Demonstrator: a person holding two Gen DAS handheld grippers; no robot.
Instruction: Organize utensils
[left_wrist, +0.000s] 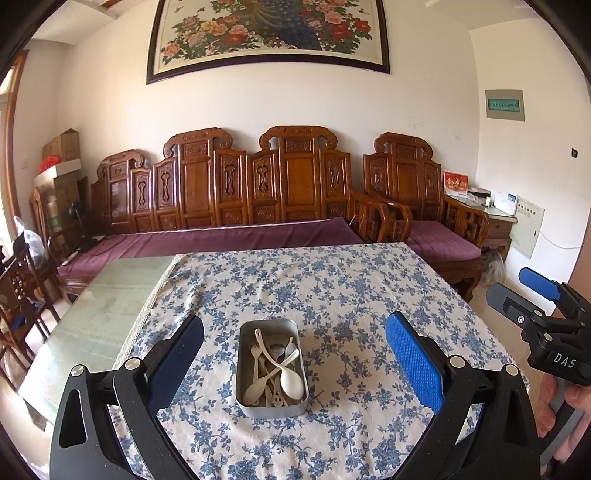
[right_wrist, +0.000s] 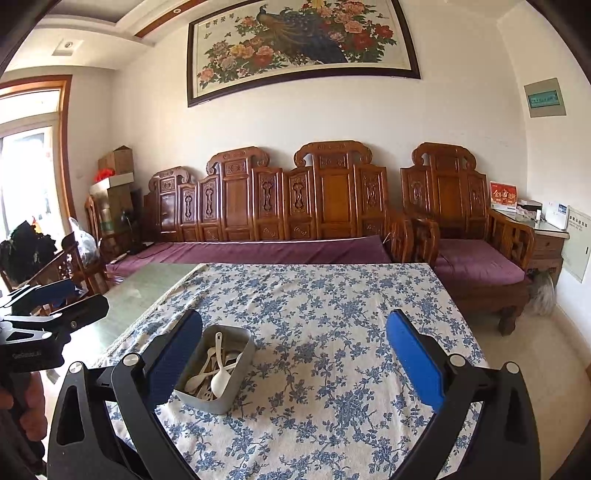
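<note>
A grey metal tin stands on the flowered tablecloth and holds several white and metal spoons. My left gripper hangs above and in front of it, jaws wide open with nothing between the blue pads. In the right wrist view the tin and its spoons lie low and left, partly behind the left finger. My right gripper is wide open and holds nothing. Each gripper shows at the edge of the other's view: the right gripper and the left gripper.
The cloth covers the right part of a glass-topped table; its left strip is bare. A carved wooden sofa with purple cushions runs behind the table. A wooden chair stands at the left. A person's hand holds the right gripper's handle.
</note>
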